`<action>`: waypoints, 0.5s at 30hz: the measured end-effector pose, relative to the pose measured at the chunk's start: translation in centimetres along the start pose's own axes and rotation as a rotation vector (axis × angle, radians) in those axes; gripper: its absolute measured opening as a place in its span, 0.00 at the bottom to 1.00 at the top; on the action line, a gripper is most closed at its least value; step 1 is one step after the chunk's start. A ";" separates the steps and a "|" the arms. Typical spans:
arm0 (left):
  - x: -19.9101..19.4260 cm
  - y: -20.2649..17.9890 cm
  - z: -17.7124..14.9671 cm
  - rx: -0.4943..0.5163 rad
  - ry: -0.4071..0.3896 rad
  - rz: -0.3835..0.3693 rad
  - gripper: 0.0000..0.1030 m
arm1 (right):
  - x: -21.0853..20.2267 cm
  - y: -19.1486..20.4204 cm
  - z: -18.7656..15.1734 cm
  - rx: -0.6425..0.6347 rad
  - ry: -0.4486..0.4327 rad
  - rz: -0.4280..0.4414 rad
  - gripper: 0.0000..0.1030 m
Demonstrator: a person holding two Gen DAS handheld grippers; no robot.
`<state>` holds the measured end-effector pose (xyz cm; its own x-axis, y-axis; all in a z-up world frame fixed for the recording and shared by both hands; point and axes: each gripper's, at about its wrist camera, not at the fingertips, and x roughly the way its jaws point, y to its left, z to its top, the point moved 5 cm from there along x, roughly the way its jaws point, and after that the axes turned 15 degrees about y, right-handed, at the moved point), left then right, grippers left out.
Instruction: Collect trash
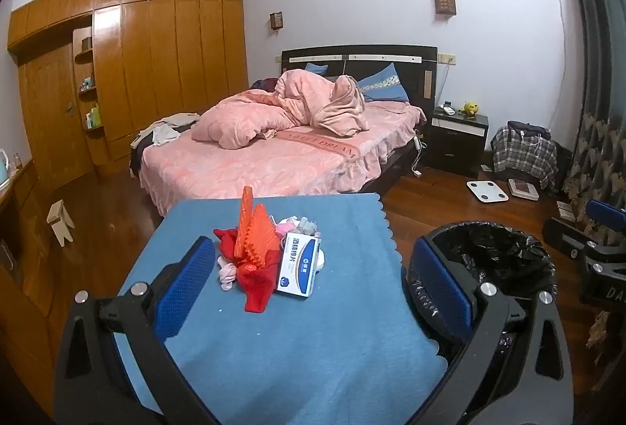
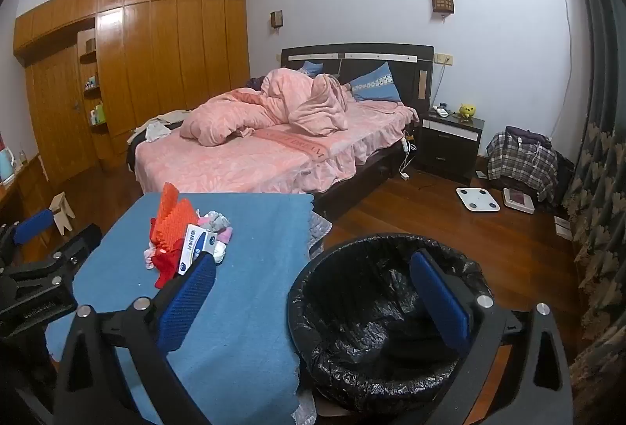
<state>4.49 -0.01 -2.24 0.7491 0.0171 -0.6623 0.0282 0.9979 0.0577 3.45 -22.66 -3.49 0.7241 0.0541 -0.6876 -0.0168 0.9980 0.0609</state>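
A small heap of trash lies on the table's blue cloth (image 1: 297, 354). It holds an orange ribbed foam piece (image 1: 252, 229), a red crumpled wrapper (image 1: 258, 284), a white and blue box (image 1: 299, 266) and several pale scraps (image 1: 301, 225). My left gripper (image 1: 313, 244) is open just short of the heap, with nothing between its fingers. A bin with a black liner (image 2: 352, 327) stands on the floor right of the table. My right gripper (image 2: 313, 258) hangs open and empty over the bin's near left rim. The heap (image 2: 176, 229) sits to its left.
Behind the table is a bed with pink bedding (image 1: 274, 151). A wooden wardrobe (image 1: 164, 53) lines the left wall, with a small stool (image 1: 60, 219) on the floor. A nightstand (image 2: 450, 143), a white scale (image 2: 477, 200) and a plaid bag (image 2: 522, 159) are at the right.
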 end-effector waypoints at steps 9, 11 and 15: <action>0.0 0.0 0.0 -0.002 0.000 0.000 0.95 | 0.2 0.0 0.0 0.003 0.006 0.001 0.94; 0.0 0.0 0.0 -0.001 0.000 -0.001 0.95 | 0.1 0.1 0.0 0.003 0.005 0.002 0.94; 0.0 0.0 0.0 0.000 0.001 -0.003 0.95 | 0.0 0.1 0.0 0.003 0.005 0.001 0.94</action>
<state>4.47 -0.01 -2.27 0.7486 0.0143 -0.6629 0.0306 0.9980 0.0561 3.42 -22.57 -3.51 0.7206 0.0555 -0.6911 -0.0157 0.9978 0.0638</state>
